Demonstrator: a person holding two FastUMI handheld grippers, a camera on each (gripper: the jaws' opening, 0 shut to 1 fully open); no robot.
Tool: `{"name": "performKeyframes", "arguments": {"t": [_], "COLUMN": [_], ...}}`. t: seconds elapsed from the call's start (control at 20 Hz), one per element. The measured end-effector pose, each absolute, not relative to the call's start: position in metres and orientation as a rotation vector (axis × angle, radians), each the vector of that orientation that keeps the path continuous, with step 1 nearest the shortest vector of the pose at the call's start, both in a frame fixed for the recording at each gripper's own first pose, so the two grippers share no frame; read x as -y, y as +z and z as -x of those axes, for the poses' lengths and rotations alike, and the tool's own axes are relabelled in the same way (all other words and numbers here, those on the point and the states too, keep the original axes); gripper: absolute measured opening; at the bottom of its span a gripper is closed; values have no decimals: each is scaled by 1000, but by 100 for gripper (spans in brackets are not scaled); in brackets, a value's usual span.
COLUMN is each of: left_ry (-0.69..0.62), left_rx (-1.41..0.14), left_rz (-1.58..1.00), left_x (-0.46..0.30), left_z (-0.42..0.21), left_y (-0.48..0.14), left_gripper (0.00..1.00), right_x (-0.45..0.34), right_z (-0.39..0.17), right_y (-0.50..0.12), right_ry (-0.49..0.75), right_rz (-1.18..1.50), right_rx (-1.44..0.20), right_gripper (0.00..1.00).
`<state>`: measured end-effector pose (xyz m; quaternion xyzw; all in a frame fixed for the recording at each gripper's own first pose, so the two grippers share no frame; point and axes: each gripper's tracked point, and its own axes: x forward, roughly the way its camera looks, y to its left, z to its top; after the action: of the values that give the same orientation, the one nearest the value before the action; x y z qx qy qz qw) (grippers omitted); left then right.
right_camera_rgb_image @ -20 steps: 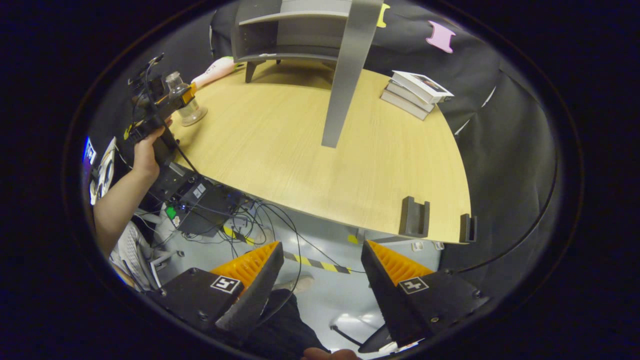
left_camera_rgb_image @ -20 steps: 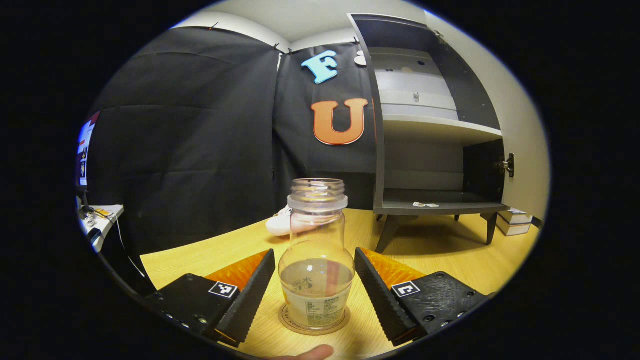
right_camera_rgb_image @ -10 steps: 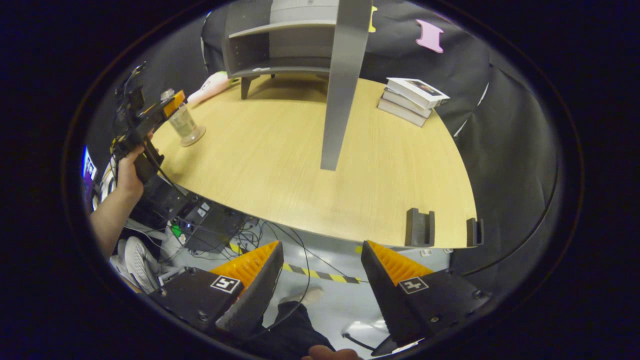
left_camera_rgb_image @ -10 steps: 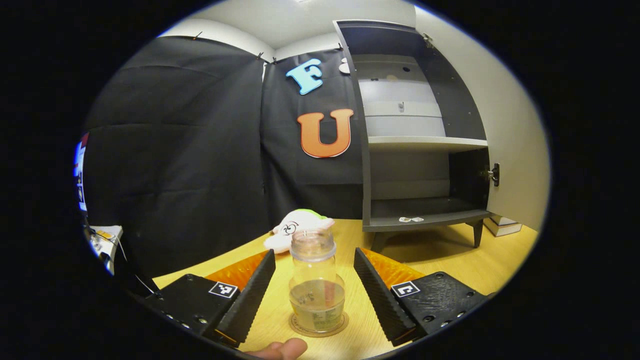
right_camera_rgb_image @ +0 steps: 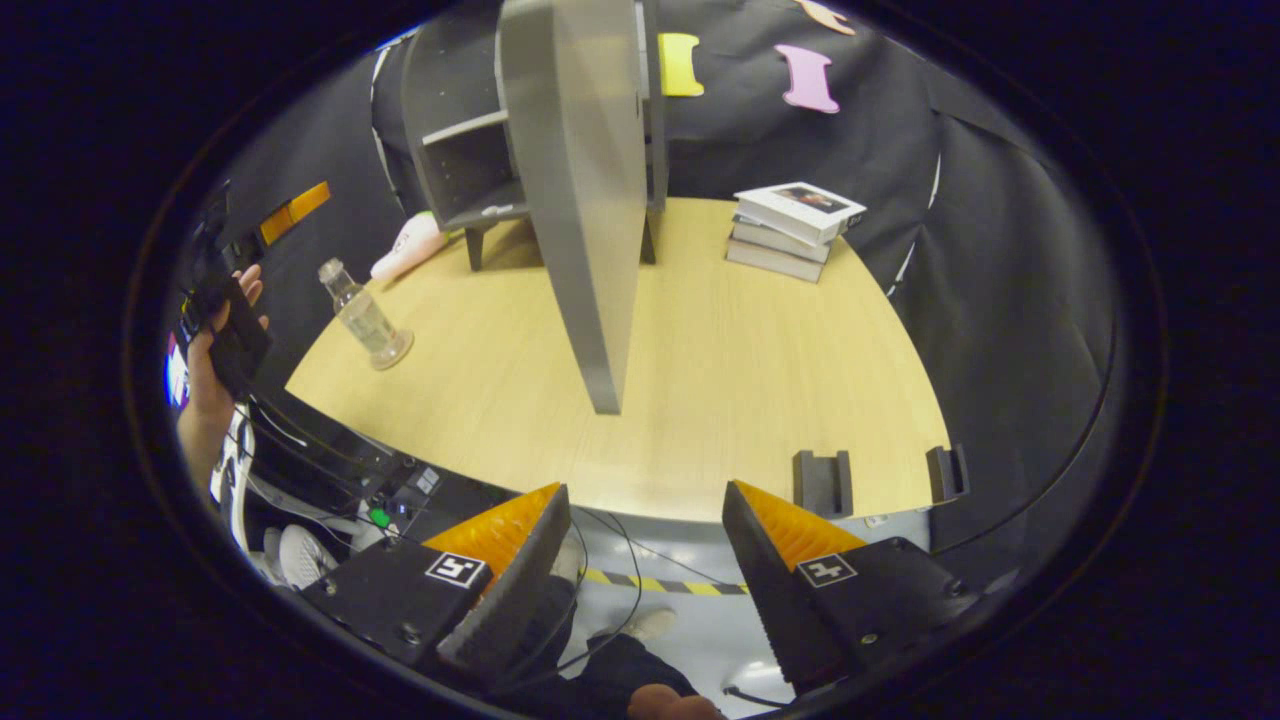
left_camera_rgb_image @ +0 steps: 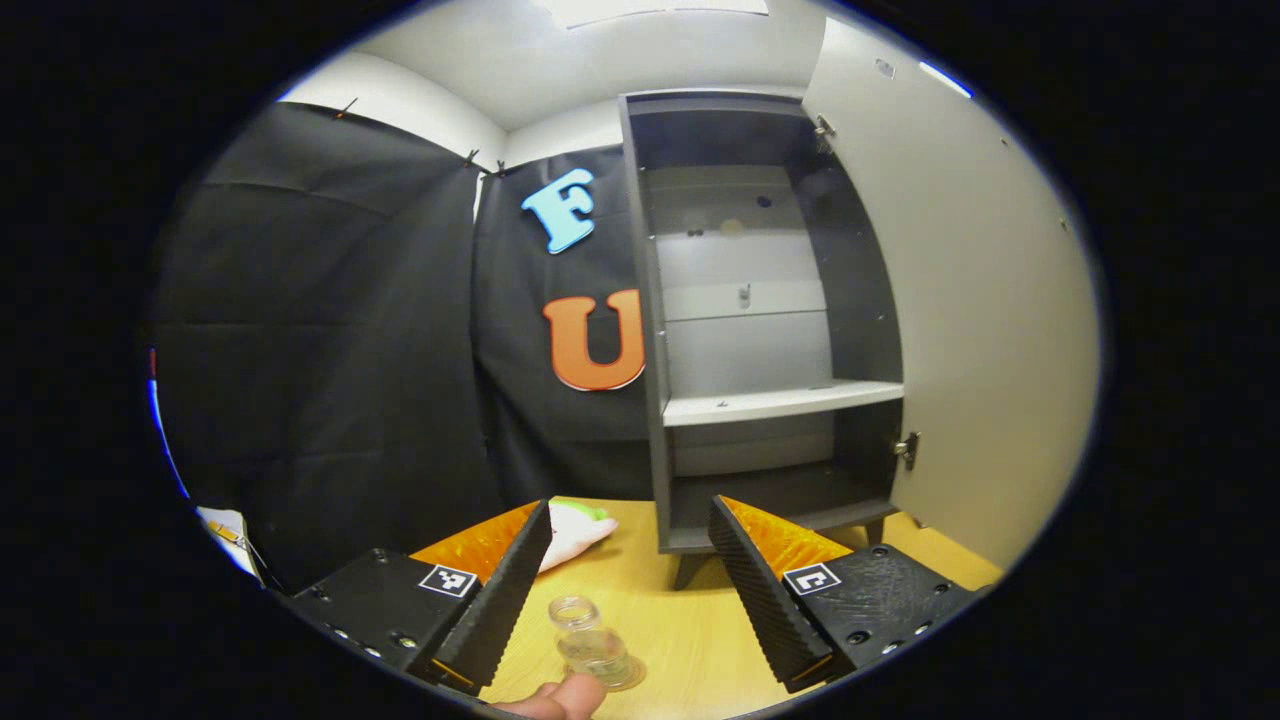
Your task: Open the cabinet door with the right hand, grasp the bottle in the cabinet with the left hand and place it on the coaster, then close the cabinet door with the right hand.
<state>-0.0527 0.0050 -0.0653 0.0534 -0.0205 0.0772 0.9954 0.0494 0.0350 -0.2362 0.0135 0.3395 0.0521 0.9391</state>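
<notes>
The bottle (right_camera_rgb_image: 358, 314) stands on the round coaster (right_camera_rgb_image: 392, 352) at the left of the right gripper view, so the job left is to shut the door (right_camera_rgb_image: 585, 200). The right hand-held gripper (right_camera_rgb_image: 640, 540) is wide apart and holds nothing, low in the frame, off the near edge of the bench (right_camera_rgb_image: 720, 360). It should go up to the free edge of the door and push it round slowly, flat on, so the cabinet (left_camera_rgb_image: 760, 330) does not slide. The left hand-held gripper (left_camera_rgb_image: 625, 560) is also wide apart and holds nothing, with the bottle small and low between its fingers. The bottle is clear and smooth with no cap. The door is a flat grey board. The bench is pale wood.
</notes>
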Motion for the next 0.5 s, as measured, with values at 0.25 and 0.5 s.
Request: {"name": "performKeyframes", "arguments": {"t": [0.25, 0.5], "left_ry": [178, 48], "left_rx": [-32, -73], "left_rz": [-82, -154], "left_x": [27, 82], "left_z": [92, 107], "left_y": [-22, -12], "left_gripper": [96, 96], "right_x": [-17, -4], "right_z": [-55, -42], "right_y": [-210, -90], "right_ry": [136, 109], "right_rz": [-10, -224], "right_rx": [-563, -332], "right_gripper": [98, 98]}}
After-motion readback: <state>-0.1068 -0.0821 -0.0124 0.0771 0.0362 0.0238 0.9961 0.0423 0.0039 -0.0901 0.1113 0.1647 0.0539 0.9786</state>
